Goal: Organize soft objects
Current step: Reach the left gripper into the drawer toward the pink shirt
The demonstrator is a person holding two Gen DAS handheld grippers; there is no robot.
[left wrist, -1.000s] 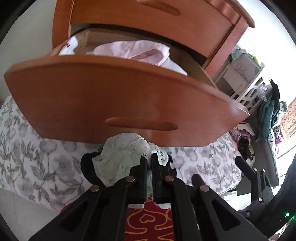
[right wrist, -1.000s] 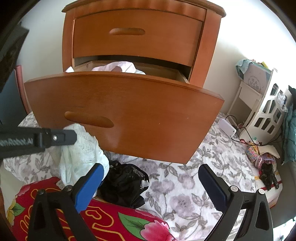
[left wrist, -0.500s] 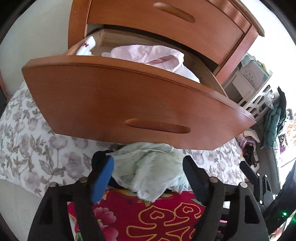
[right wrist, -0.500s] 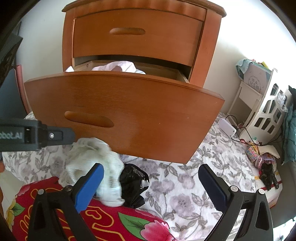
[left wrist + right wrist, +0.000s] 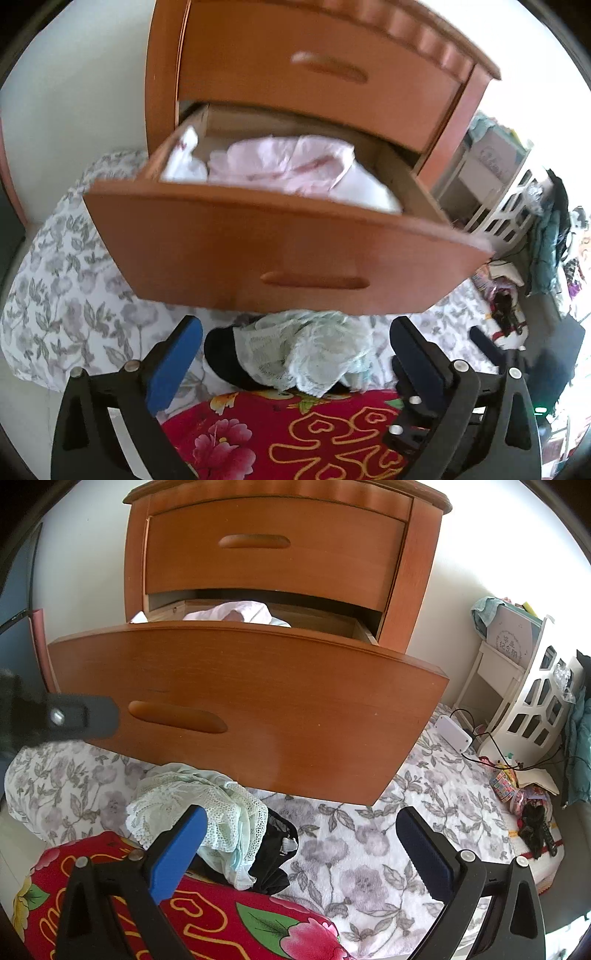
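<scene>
Grippers: 2 – left gripper (image 5: pixel 295 354), right gripper (image 5: pixel 299 843)
Drawers: 2 – upper drawer (image 5: pixel 273 550), open lower drawer (image 5: pixel 258 709)
Garments on bed: 2 – lace garment (image 5: pixel 207 805), black garment (image 5: pixel 273 856)
Pink garment in drawer: 1 (image 5: pixel 288 162)
Red floral cloth: 1 (image 5: pixel 221 923)

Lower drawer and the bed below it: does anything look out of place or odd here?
Yes. The pale green lace garment lies crumpled on the bed, draped over a black garment, under the open lower drawer rather than inside it with the pink clothes. The left gripper hangs above it, jaws opening, holding nothing.
</scene>
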